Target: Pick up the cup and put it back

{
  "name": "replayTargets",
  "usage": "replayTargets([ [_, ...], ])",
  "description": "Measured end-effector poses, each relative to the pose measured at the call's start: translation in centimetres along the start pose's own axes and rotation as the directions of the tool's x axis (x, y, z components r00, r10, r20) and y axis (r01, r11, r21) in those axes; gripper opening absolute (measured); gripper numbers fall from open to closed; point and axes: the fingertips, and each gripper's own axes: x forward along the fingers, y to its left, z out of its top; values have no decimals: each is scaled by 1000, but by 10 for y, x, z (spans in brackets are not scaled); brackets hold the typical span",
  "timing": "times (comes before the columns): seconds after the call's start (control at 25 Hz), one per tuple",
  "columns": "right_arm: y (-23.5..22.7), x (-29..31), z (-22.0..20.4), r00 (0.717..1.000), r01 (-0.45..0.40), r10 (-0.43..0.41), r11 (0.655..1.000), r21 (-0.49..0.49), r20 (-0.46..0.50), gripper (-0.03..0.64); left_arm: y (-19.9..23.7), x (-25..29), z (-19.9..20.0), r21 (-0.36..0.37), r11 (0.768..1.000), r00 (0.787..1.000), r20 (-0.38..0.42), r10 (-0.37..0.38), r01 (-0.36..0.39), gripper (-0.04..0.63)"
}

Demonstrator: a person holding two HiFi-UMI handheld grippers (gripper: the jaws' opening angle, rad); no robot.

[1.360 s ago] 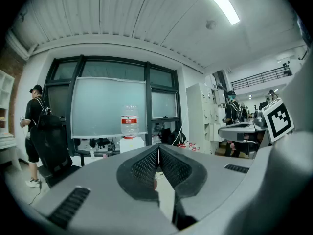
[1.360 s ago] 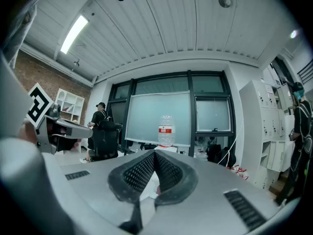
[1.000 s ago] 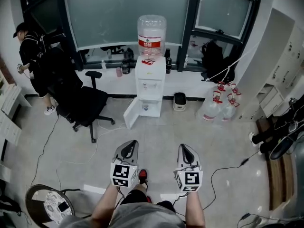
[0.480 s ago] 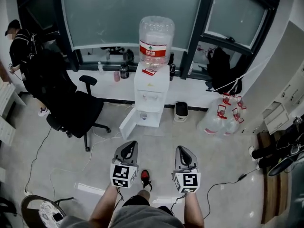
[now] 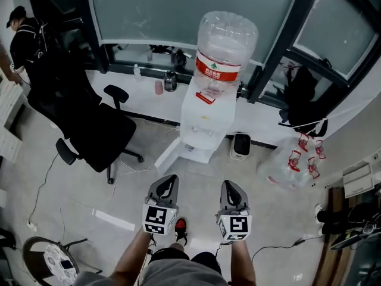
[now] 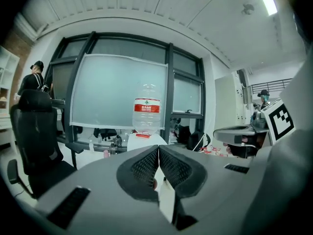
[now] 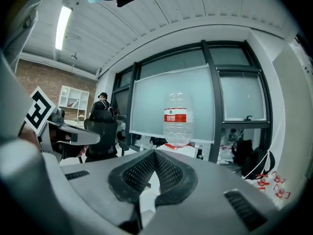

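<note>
A white water dispenser [image 5: 202, 117] with a large clear bottle [image 5: 227, 45] stands ahead by the window. Its lower door [image 5: 168, 154] hangs open, and a small pale object [image 5: 189, 148] sits in the compartment; I cannot tell whether it is a cup. A pink cup [image 5: 158, 87] stands on the window ledge. My left gripper [image 5: 169, 180] and right gripper [image 5: 228, 185] are held side by side above the floor, short of the dispenser, both shut and empty. The bottle [image 6: 146, 114] shows over the left gripper [image 6: 158, 149]. The right gripper [image 7: 155, 152] also points at the bottle [image 7: 178, 119].
A black office chair [image 5: 89, 124] stands to the left, with a person [image 5: 24, 31] behind it. A small white bin [image 5: 240, 146] and empty water jugs [image 5: 296, 162] lie right of the dispenser. Cables cross the floor, and a round stool [image 5: 53, 261] is at the bottom left.
Both grippers have been carried forward towards the dispenser, which now looks larger and nearer. Their jaws have stayed shut.
</note>
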Motion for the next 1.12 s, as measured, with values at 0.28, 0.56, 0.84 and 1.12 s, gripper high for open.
replayTargets([
  [0.28,3,82,-18,996,-91,91,996,-5,-21,11,47,42,-14,-17,996,996,-22,85,-85,23],
  [0.56,0,166,-69,983,-176,176,984,-9,-50,11,80,94,-54,-32,986,986,-36,163,-164,23],
  [0.84,-7,255,-171,947,-317,314,948,-29,-70,11,102,173,-141,-84,960,964,-35,263,-266,23],
  [1.12,-7,308,-291,882,-465,456,883,-68,-118,11,115,236,-253,-116,924,931,-68,360,-365,23],
])
